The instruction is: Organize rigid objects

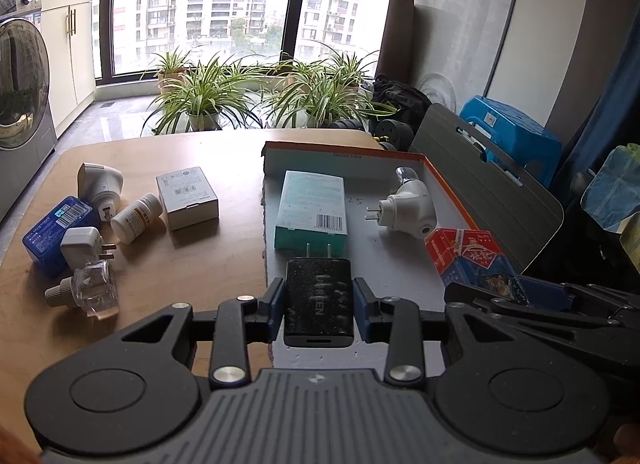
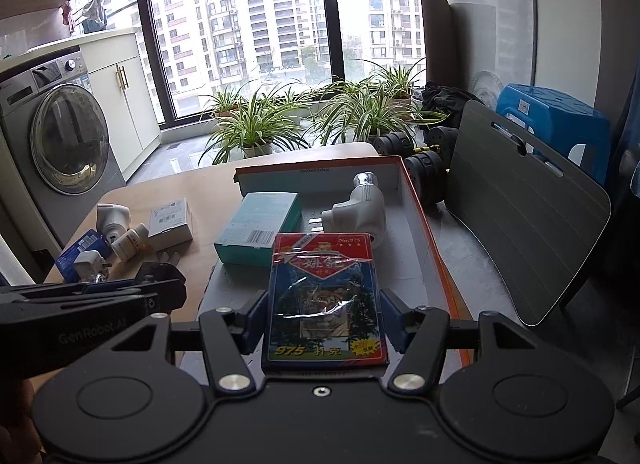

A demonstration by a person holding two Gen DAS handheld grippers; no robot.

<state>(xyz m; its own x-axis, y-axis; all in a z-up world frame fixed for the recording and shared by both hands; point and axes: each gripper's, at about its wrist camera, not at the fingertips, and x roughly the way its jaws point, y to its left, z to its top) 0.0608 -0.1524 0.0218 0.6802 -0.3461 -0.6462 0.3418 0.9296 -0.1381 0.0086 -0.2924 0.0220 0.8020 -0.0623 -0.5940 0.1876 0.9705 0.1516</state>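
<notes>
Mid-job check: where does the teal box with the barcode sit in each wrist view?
Left wrist: teal box lies in the orange-rimmed tray, centre frame, just beyond the black charger held in the left gripper.
Right wrist: teal box sits left of centre, left of the card pack in the right gripper.
Shared landmark: white plug adapter to its right.

- The left wrist view sits low and close behind the left gripper [image 1: 319,306], facing forward across the table [image 1: 192,264] toward the window [image 1: 200,8].
- The right wrist view looks the same way from close behind the right gripper [image 2: 324,318].
- The 2 views share the orange-rimmed box [image 1: 448,192], the teal box [image 2: 256,224] and the plants [image 2: 256,128].
</notes>
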